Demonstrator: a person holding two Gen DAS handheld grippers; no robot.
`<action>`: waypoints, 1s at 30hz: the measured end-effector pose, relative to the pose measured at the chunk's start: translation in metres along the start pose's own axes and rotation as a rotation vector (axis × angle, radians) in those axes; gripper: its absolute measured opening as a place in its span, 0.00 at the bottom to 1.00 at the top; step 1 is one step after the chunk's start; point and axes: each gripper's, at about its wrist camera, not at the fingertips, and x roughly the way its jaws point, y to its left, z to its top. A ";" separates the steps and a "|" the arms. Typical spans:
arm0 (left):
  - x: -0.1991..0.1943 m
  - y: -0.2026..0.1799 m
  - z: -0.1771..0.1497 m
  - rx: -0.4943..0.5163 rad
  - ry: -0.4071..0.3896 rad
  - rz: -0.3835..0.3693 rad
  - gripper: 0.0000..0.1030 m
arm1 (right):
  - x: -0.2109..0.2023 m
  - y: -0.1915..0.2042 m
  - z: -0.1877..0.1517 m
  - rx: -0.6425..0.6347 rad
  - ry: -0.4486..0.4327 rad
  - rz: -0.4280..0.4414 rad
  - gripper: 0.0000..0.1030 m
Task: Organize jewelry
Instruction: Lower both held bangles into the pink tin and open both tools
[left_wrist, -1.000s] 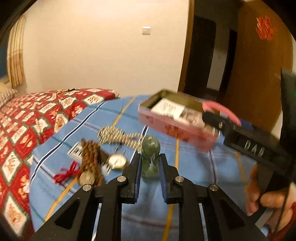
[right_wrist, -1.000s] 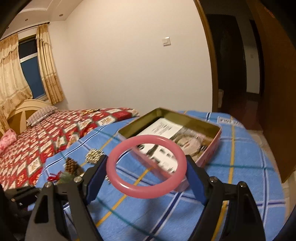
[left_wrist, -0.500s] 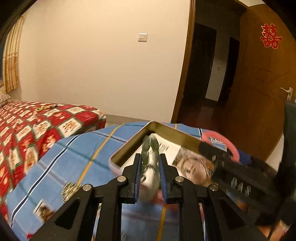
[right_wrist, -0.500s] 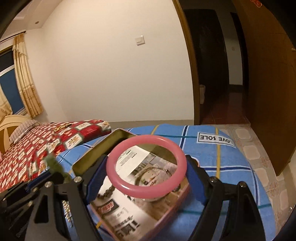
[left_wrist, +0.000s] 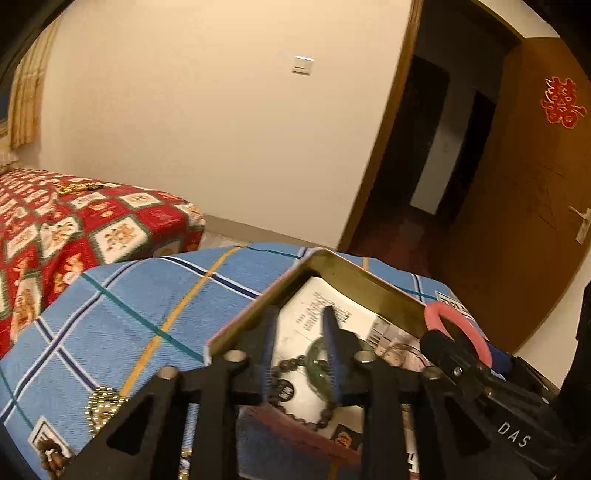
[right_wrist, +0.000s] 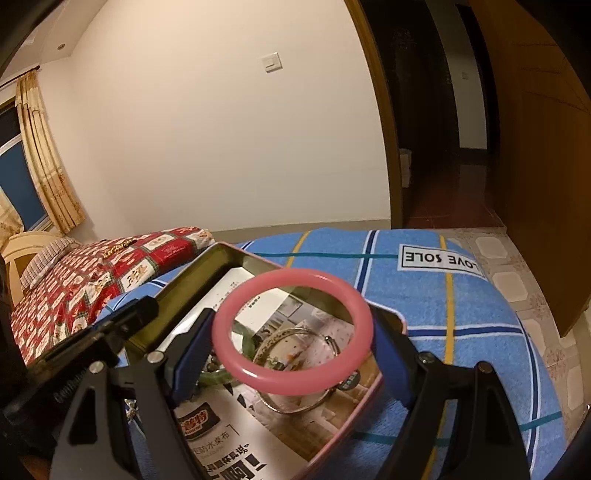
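An open pink tin (left_wrist: 369, 284) lined with printed paper sits on the blue plaid cloth (left_wrist: 147, 295). My left gripper (left_wrist: 299, 317) hovers over it with its jaws opening. The green bangle (left_wrist: 317, 365) lies loose in the tin below them, beside a dark bead bracelet (left_wrist: 295, 387); no pad touches it. My right gripper (right_wrist: 295, 328) is shut on a pink bangle (right_wrist: 295, 384), held flat above the tin (right_wrist: 192, 280). Through the ring I see a silver bangle (right_wrist: 273, 339) and the green bangle (right_wrist: 246, 341) inside the tin. The pink bangle (left_wrist: 461, 328) also shows in the left wrist view.
A gold bead chain (left_wrist: 103, 402) and brown beads (left_wrist: 51, 458) lie on the cloth left of the tin. A bed with a red patterned quilt (left_wrist: 74, 229) stands to the left. An open doorway (left_wrist: 424, 166) and a wooden door (left_wrist: 535, 221) are beyond.
The left gripper carried the green bangle from over the cloth to the tin and let it go; it now lies inside. The right gripper brought the pink bangle over the tin.
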 end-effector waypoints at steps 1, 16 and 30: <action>-0.002 0.000 0.000 0.006 -0.015 0.030 0.43 | 0.001 0.001 0.000 -0.005 0.001 -0.002 0.81; -0.009 0.002 -0.013 0.017 -0.035 0.158 0.61 | -0.007 -0.005 0.000 0.009 -0.060 -0.040 0.84; -0.039 -0.006 -0.042 0.100 -0.060 0.257 0.61 | -0.029 0.005 -0.006 -0.022 -0.197 -0.100 0.87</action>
